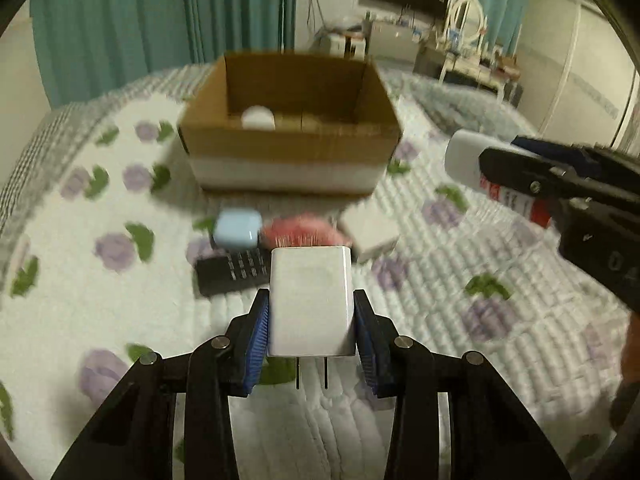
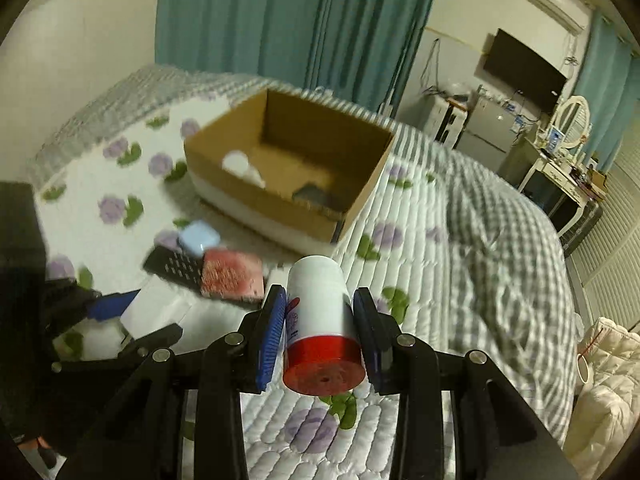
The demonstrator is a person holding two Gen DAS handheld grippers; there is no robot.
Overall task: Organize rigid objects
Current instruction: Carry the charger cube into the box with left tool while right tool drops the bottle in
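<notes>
Holding a white charger (image 1: 310,300) prongs toward the camera, the left claw (image 1: 311,320) has its blue pads pressed on both flanks; the right claw (image 2: 320,324) grips a white bottle with a red base (image 2: 322,320) the same way; both hang above the quilted bed (image 1: 500,280), short of the cardboard box (image 1: 288,148). Likely trouble: the bottle is round and smooth, so it could twist or slide out of the pads on a quick swing; both claws heading for one box could also bump at its rim. Left on the bed sit a remote (image 1: 230,272), a blue case (image 1: 236,229), a pink block (image 1: 300,234) and a white box (image 1: 370,232). Only the right view shows a dark item (image 2: 316,196) in the box's corner beside the white thing (image 2: 240,166); only the left view shows the charger's prongs.
</notes>
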